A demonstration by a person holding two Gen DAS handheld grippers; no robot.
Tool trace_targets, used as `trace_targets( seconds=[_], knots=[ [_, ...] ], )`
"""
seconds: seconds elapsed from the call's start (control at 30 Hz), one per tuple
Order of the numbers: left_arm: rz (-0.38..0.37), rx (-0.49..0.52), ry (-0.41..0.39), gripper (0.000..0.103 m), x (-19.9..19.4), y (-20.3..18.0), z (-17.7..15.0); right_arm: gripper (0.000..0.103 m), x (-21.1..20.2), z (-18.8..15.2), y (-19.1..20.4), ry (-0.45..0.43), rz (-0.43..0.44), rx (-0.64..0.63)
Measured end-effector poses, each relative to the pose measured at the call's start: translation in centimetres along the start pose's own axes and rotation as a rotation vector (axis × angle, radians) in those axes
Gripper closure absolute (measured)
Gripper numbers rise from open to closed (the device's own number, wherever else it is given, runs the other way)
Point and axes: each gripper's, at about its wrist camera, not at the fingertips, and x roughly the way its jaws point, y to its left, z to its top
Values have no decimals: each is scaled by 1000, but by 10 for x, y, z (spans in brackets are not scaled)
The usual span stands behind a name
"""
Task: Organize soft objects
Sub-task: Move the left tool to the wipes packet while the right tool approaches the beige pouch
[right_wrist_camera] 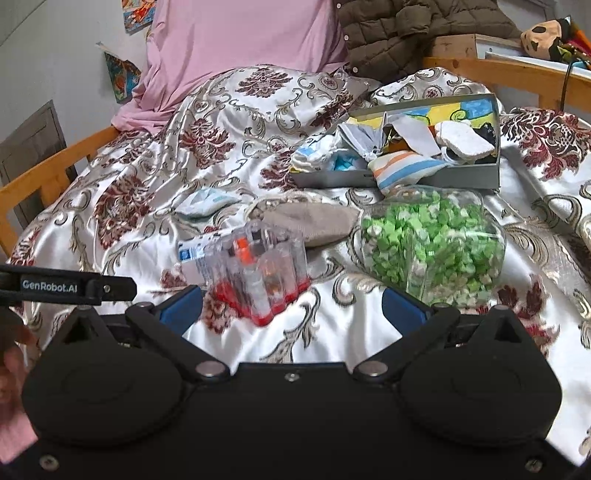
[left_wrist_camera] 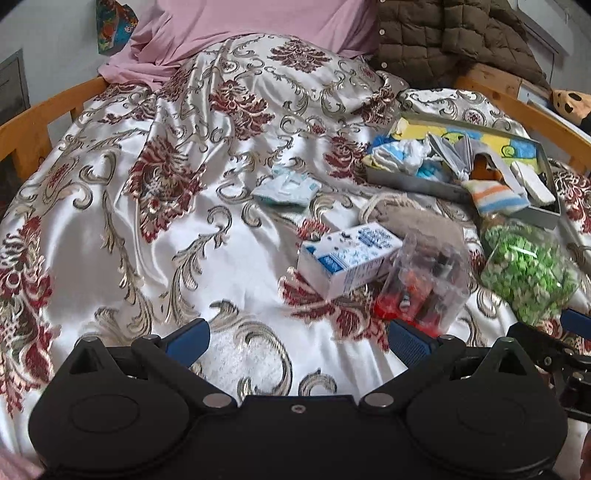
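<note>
Both grippers, left [left_wrist_camera: 297, 338] and right [right_wrist_camera: 291, 308], are wide open and hold nothing, and the soft, light grey pouch [right_wrist_camera: 314, 219] lies near the box [right_wrist_camera: 436, 177], easy to pinch in the middle.

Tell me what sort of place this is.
Most likely a bedroom at home. The work surface is a bed with a wooden frame, covered by a satin floral bedspread; a pink pillow and a brown puffer jacket lie at its head.
</note>
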Motion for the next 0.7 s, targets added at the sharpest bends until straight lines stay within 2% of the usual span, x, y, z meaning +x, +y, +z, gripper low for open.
trace_targets(
  seconds=[0.27, 0.7],
  knots=[
    [8, 68, -69, 1, 10, -6, 17, 1, 19, 19, -3, -32, -16, -5],
    [20, 78, -95, 1, 24, -2, 34, 1, 51, 36, -7, -61, -37, -3]
  ],
)
